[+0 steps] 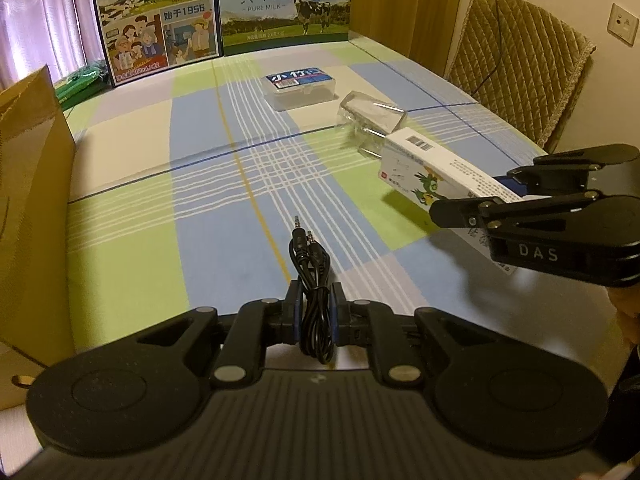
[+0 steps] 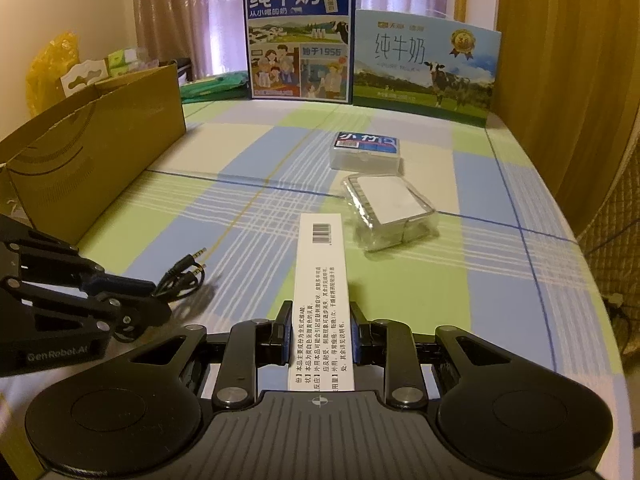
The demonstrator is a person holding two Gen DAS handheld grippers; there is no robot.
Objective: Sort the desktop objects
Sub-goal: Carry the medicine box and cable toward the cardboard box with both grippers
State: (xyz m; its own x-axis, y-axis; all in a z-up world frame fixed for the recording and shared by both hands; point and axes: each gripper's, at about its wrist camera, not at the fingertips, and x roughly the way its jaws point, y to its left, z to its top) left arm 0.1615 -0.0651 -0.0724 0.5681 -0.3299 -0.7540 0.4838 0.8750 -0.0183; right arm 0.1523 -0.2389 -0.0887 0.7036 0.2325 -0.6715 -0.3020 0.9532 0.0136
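Between the left gripper's closed fingers hangs a coiled black audio cable, soft and light, best pinched mid-bundle. Ahead, the checked table lies open up to the cardboard box.

From the right wrist view, the right gripper clamps a long white carton, stiff, light, held near one end; two clear plastic boxes sit beyond.

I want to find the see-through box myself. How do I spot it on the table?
Start at the two big milk cartons standing at the far end of the checked tablecloth. Closer in lie two small boxes; take the nearer one, the clear box. It has a plain white top, not the other's blue label.
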